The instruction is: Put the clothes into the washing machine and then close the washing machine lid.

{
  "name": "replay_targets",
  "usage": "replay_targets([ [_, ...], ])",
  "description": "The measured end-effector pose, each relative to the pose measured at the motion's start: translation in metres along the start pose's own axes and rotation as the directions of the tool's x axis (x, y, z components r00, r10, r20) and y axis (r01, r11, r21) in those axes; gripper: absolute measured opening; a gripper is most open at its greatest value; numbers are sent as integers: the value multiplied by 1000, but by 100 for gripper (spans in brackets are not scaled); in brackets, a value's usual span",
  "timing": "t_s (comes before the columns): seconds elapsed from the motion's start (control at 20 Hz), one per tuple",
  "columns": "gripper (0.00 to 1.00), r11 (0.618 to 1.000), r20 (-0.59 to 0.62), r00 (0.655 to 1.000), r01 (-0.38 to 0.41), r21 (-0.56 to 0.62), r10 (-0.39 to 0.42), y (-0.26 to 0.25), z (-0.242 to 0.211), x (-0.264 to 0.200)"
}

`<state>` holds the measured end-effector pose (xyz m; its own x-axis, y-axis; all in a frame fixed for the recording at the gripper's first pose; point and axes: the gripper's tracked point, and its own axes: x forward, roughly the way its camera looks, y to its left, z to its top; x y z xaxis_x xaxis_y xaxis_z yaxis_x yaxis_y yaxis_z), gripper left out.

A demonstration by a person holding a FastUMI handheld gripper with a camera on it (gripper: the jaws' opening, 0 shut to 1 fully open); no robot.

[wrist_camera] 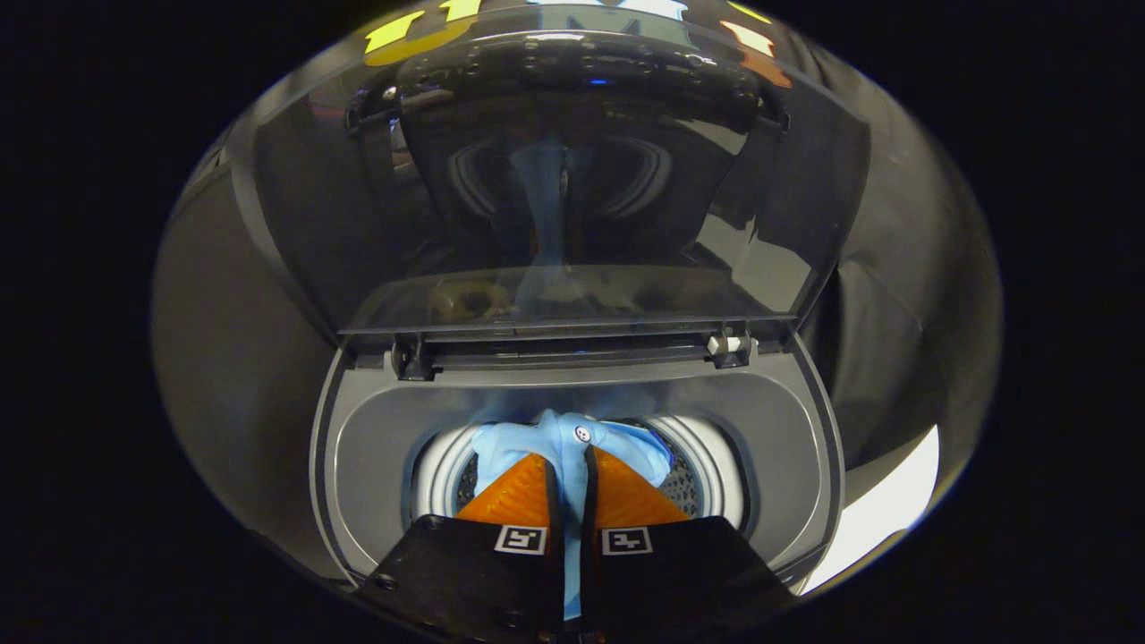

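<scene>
Your light blue shirt (572,447) sits low in the centre of the frame, pinched between the two fingers of the tongs (567,474), which are clenched on a fold of it. A strip of cloth runs down the narrow gap between the fingers, and the rest bunches just ahead of the tips, with a small white button facing you. The bunch hangs over the mouth of the perforated drum (693,483), whose pale ring shows on either side of the fingers.

The likely trouble from here is letting go too early or too high. As I judge it, a sleeve or hem could drape over the drum ring or the grey tub surround (358,447) and later be trapped when you shut the lid. Cloth caught in the gap between the fingers may also cling and be dragged back out as you withdraw, so spread the fingers fully and lift straight.

Around the drum, the surround leaves a broad shelf left and right, with a raised rim beyond it. Across the middle of the frame run the hinges (729,347), and the smoked transparent lid (555,179) stands up over the whole upper half. You have room downward into the drum and back toward yourself; ahead, the upright lid closes you off.
</scene>
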<state>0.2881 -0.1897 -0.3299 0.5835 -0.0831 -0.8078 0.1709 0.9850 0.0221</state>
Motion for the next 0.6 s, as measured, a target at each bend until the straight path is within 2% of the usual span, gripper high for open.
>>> replay_targets([
  [0.15, 8, 1000, -1, 1000, 11, 1, -11, -4, -2, 0],
  [0.25, 12, 1000, -17, 1000, -15, 16, 15, -2, -5, 3],
  [0.3, 33, 999, -28, 999, -33, 37, 34, 2, -6, 1],
  [0.4, 75, 999, -1, 1000, 7, 42, -7, -9, 1, 1],
  [0.45, 96, 999, 10, 1000, 0, 49, -1, -7, 4, -4],
  [0.6, 97, 999, 20, 1000, -22, 40, 21, 0, 8, -11],
])
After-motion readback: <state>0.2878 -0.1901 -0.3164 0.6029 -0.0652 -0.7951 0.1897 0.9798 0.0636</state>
